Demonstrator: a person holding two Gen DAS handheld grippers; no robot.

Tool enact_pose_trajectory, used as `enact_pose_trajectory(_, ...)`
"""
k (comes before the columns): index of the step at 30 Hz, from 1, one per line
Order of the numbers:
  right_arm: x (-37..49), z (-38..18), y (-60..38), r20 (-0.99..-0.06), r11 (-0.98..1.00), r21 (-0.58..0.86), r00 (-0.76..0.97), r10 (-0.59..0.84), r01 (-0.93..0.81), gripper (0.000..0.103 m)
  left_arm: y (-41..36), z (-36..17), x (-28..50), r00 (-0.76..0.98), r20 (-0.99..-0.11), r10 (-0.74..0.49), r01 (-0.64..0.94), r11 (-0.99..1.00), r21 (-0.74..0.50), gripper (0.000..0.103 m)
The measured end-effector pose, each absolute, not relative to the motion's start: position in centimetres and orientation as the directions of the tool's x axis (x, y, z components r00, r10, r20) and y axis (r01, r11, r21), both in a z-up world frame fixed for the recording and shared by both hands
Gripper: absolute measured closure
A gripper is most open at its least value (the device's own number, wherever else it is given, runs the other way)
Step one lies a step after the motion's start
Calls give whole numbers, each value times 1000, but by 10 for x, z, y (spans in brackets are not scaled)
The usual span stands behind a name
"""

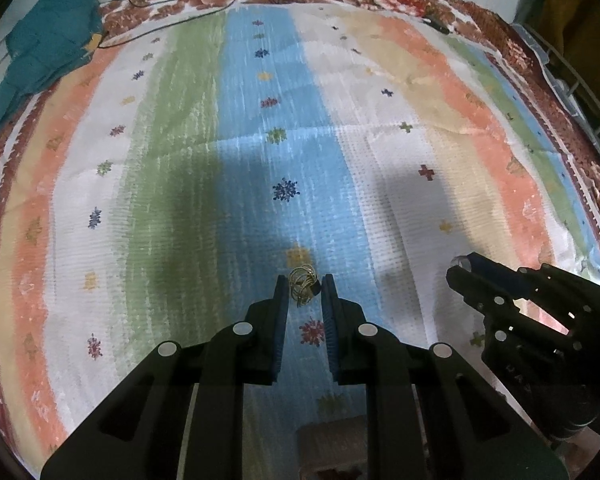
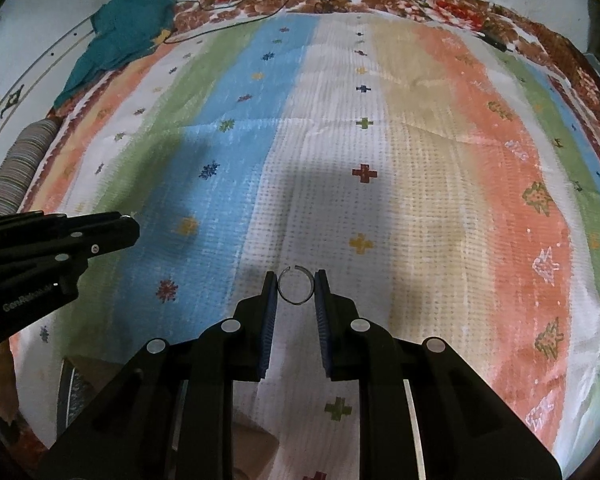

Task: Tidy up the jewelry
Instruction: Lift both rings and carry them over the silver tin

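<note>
In the left wrist view my left gripper (image 1: 305,286) is shut on a gold wire ring (image 1: 304,286) with several thin loops and a dark stone, held between the fingertips above the blue stripe of the bedspread. In the right wrist view my right gripper (image 2: 296,284) is shut on a thin silver open ring (image 2: 296,285), gripped at both sides, its gap facing away. The right gripper also shows at the right of the left wrist view (image 1: 466,268); the left gripper shows at the left of the right wrist view (image 2: 128,226).
A striped bedspread (image 1: 380,120) with small cross and flower marks covers the bed. A teal cloth (image 1: 48,48) lies at the far left corner. A thin dark cable (image 1: 172,20) runs along the far edge. A cardboard box (image 2: 256,448) sits below the grippers.
</note>
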State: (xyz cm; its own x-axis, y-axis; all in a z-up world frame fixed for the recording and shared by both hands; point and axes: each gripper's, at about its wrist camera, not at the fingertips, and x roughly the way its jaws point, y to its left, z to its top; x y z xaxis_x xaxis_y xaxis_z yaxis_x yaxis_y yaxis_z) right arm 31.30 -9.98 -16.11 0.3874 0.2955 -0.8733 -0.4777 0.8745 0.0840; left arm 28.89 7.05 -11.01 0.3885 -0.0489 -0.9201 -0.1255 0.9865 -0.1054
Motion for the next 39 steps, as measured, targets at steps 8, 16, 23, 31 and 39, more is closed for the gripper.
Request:
enact_pose_trajectory(8, 303, -148, -102, -858, 872, 86, 409, 311, -482, 83, 69, -89, 275, 435, -898, -69, -128, 982, -137, 87)
enact_pose_trajectory(16, 293, -136, -108, -837, 879, 80, 448, 315, -469, 83, 63, -70, 262, 485, -872, -59, -110, 986, -127, 87)
enact_pose_trajectory(23, 280, -123, -110, -819, 876, 84, 468, 332, -475, 83, 59, -64, 249, 504, -862, -55, -100, 988, -121, 87)
enact_pose_trajectory(31, 265, -113, -114, -797, 876, 85, 495, 345, -474, 83, 60, -56, 227, 528, -847, -67, -91, 987, -135, 87)
enact_pose_trajectory(39, 245, -105, -118, -780, 870, 100, 505, 370, -483, 84, 63, -45, 204, 557, -826, -91, -85, 983, -165, 87)
